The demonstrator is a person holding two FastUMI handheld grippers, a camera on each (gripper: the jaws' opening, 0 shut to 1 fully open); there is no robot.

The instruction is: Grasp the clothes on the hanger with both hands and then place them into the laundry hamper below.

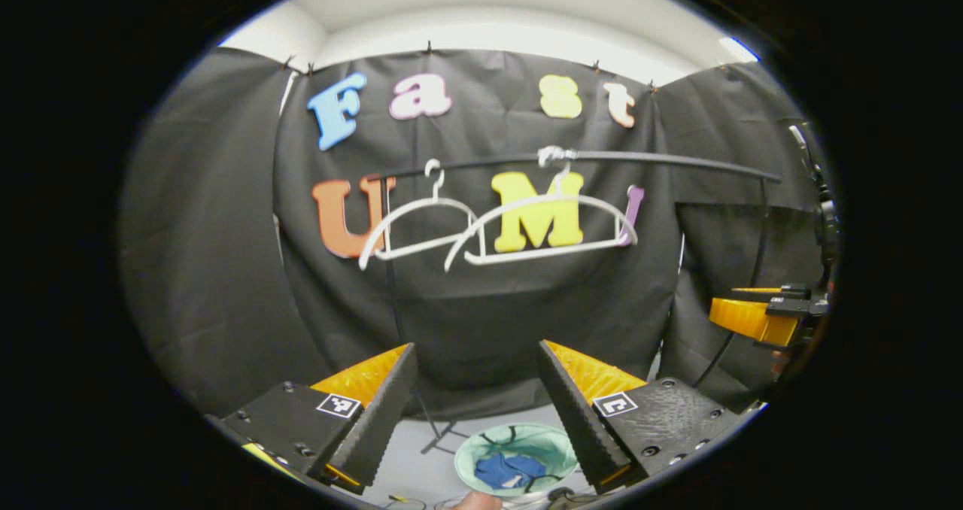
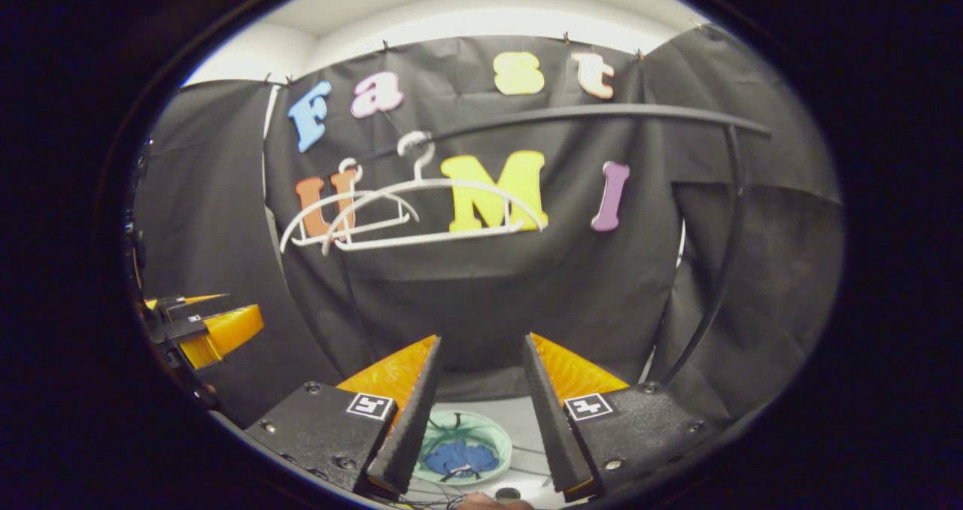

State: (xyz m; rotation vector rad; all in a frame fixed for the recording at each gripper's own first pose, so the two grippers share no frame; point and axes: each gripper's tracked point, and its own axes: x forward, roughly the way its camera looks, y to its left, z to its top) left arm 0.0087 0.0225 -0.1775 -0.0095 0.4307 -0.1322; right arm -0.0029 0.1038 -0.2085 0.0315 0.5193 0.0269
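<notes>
blue clothes (image 1: 510, 470) lie in the pale green laundry hamper (image 1: 481, 450) on the floor below a black rail (image 1: 639, 160) carrying two bare white hangers (image 1: 542, 228); the left hand-held gripper (image 1: 478, 359) and right hand-held gripper (image 2: 481, 348) both gape wide, empty.

In the left gripper view, the left claw (image 1: 478, 359) stood open at the bottom of the frame, nothing between its fingers. Below the gap, at bottom centre, sat the round laundry hamper (image 1: 481, 444) with blue clothes (image 1: 510, 470) lying inside it. Two white hangers (image 1: 481, 220) hung bare and overlapping from a dark rail (image 1: 662, 158) across the middle of the frame. The right claw (image 1: 756, 316) showed at the right edge, its state unclear.
</notes>
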